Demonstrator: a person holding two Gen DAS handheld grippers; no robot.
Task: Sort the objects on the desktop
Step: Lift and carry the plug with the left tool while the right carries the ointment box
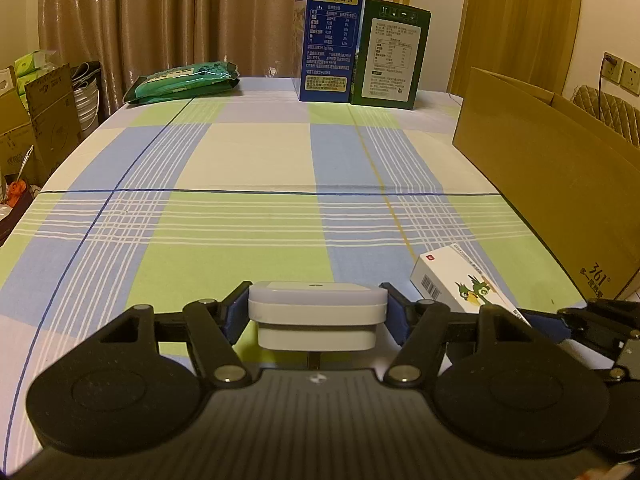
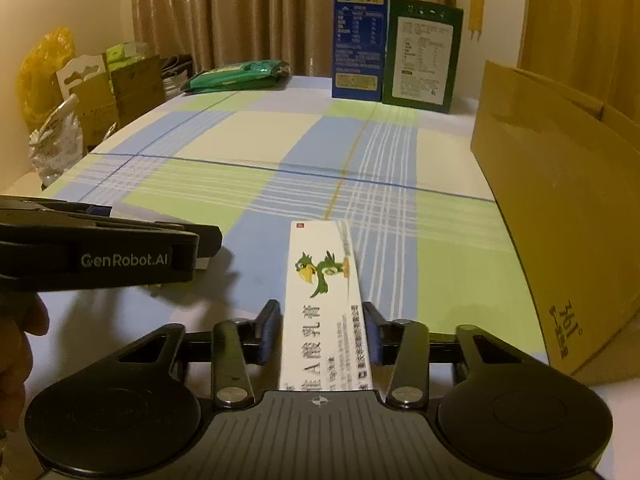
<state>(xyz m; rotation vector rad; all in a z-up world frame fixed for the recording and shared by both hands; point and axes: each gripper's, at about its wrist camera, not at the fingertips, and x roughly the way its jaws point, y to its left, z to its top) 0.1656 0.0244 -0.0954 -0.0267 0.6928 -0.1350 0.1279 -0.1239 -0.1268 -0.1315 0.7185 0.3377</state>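
Note:
My left gripper (image 1: 317, 312) is shut on a white plug-in night light (image 1: 317, 314), held just above the checked tablecloth (image 1: 240, 216). My right gripper (image 2: 322, 326) is shut on a long white ointment box with a green parrot picture (image 2: 324, 300), its far end reaching forward over the cloth. In the left wrist view that box (image 1: 464, 284) shows at lower right with the right gripper's fingers (image 1: 580, 320) beside it. In the right wrist view the left gripper (image 2: 120, 256) is at the left, side on.
An open brown cardboard box (image 1: 560, 184) stands along the right edge of the table. A blue milk carton (image 1: 332, 32) and a green carton (image 1: 390, 56) stand at the far edge, with a green packet (image 1: 184, 80) to their left. Boxes and bags (image 1: 44, 120) crowd the floor at left.

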